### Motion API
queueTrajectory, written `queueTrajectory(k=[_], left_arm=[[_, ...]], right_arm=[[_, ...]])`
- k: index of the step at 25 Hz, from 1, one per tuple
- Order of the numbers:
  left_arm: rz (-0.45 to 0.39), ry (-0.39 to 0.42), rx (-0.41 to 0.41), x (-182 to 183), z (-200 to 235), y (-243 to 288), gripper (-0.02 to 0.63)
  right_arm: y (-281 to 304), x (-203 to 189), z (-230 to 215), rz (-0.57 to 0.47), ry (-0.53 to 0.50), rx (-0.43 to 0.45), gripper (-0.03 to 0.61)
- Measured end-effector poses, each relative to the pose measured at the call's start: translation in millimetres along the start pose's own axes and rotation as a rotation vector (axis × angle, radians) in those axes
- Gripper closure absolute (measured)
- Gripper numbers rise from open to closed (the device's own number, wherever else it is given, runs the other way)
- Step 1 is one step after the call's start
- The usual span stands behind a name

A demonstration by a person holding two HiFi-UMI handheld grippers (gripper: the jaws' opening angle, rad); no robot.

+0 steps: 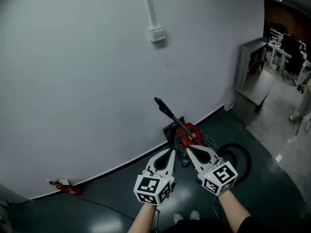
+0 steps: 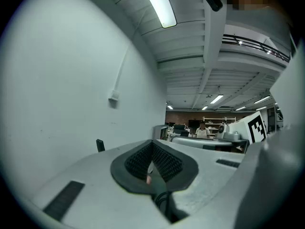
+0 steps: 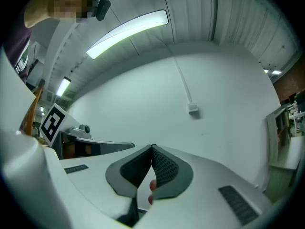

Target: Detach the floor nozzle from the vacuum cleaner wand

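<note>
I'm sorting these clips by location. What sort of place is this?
Probably an open workshop or lab-style office, not a home: desks with monitors at the far end, strip lights under a ribbed ceiling, and a surface-mounted wall box on a bare white wall.

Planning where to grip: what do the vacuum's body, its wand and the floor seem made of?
Vacuum body: red and shiny, likely moulded plastic. Wand: thin, straight, black and dull; plastic or coated metal, too small to tell. Floor: dark green, smooth, with faint reflections, probably a painted or epoxy coating.
</note>
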State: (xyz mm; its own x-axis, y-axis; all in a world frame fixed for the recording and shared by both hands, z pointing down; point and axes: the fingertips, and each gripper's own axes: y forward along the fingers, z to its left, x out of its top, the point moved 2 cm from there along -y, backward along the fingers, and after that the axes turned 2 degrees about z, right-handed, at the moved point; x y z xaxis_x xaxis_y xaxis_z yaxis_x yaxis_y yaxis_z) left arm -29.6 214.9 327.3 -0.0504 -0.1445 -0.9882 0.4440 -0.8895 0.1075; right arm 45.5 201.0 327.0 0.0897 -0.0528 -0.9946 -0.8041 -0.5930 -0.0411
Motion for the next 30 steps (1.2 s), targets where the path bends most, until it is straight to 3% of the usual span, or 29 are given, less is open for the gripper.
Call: queueTrajectory(k=[18, 30], left_arm=[[0.023, -0.032, -0.038, -11, 34, 7, 0.607], [0.057, -0.072, -0.025, -27, 71, 48, 0.607]], right_arm=[[25, -13, 0, 0.013, 0.017, -0.035, 0.561], [57, -37, -42, 0.046, 0.067, -0.051, 0.561]])
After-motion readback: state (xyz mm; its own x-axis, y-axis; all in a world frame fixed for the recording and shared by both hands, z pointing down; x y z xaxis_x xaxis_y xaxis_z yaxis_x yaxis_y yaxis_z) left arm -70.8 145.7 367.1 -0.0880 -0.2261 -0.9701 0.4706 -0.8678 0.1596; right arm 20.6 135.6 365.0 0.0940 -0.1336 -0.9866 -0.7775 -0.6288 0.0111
